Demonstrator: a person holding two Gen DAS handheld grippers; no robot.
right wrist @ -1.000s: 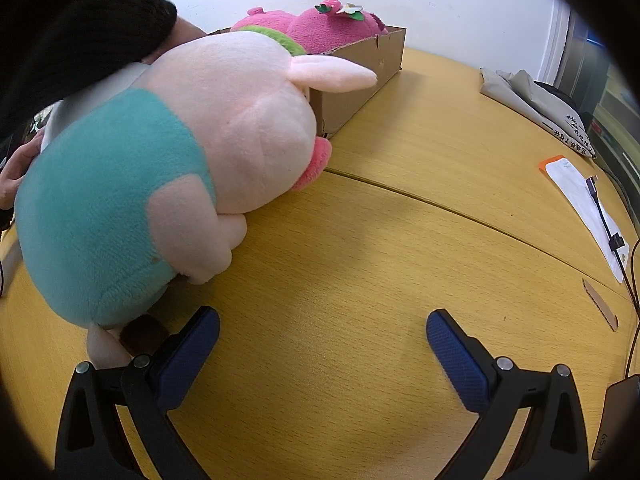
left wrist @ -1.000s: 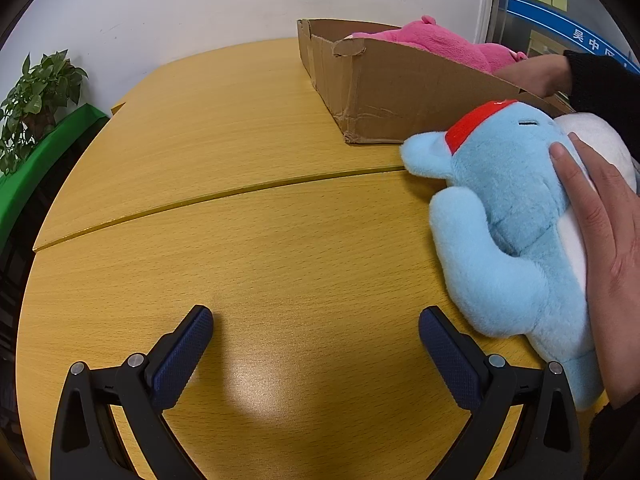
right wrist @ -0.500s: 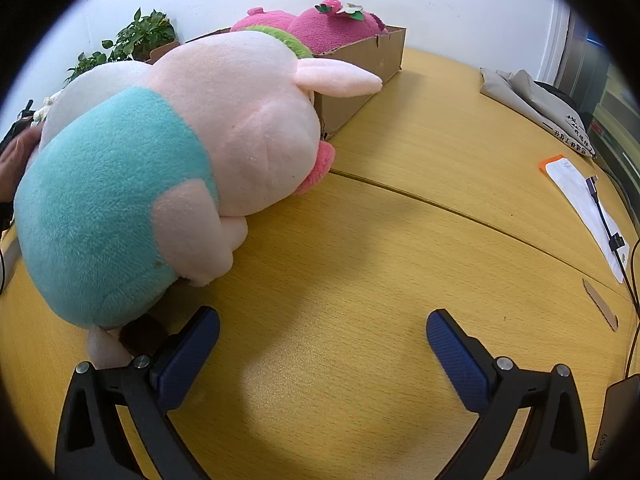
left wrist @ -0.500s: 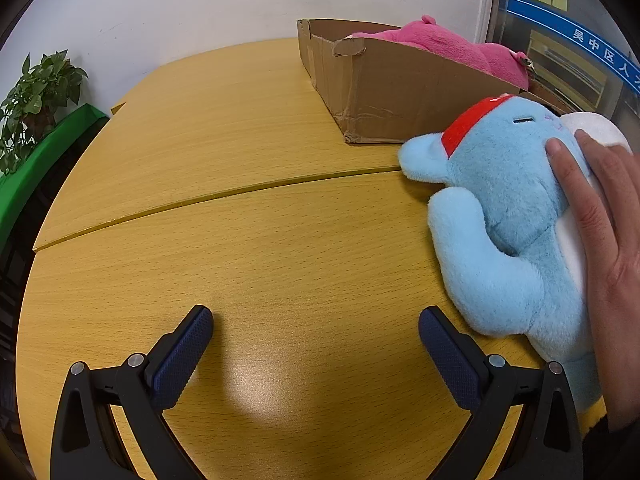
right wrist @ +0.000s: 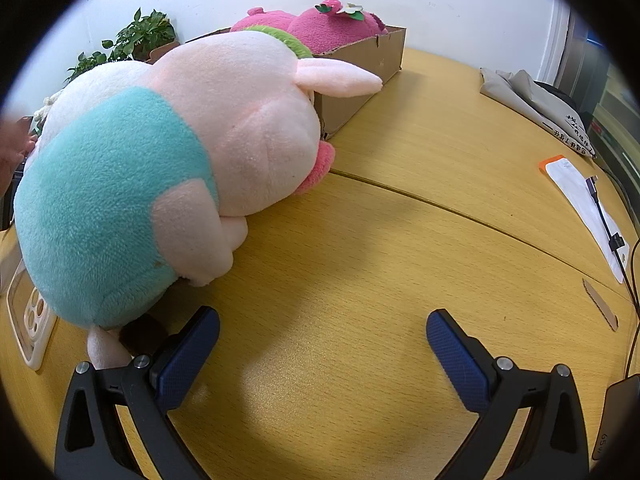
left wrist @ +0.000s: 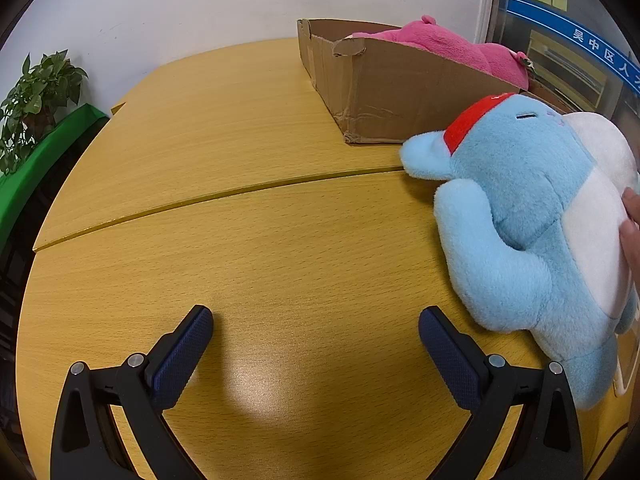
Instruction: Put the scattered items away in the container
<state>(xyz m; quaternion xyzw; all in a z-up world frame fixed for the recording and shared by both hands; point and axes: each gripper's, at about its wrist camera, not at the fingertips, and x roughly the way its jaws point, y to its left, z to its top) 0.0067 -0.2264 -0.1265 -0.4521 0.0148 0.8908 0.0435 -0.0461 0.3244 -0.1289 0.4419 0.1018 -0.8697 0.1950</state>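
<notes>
A cardboard box stands at the back of the yellow table and holds a pink plush; the box and pink plush also show in the right wrist view. A light-blue plush with a red band lies right of my left gripper, which is open and empty. A bare hand touches its white belly. A pink pig plush with a teal body lies left of my right gripper, open and empty.
A potted plant on a green ledge stands at the table's left edge. In the right wrist view a folded grey cloth, a white packet with a cable and a phone case lie on the table.
The hand on the blue plush has drawn back to the right edge. The dark sleeve over the pig plush has left the right wrist view. Both grippers stayed still.
</notes>
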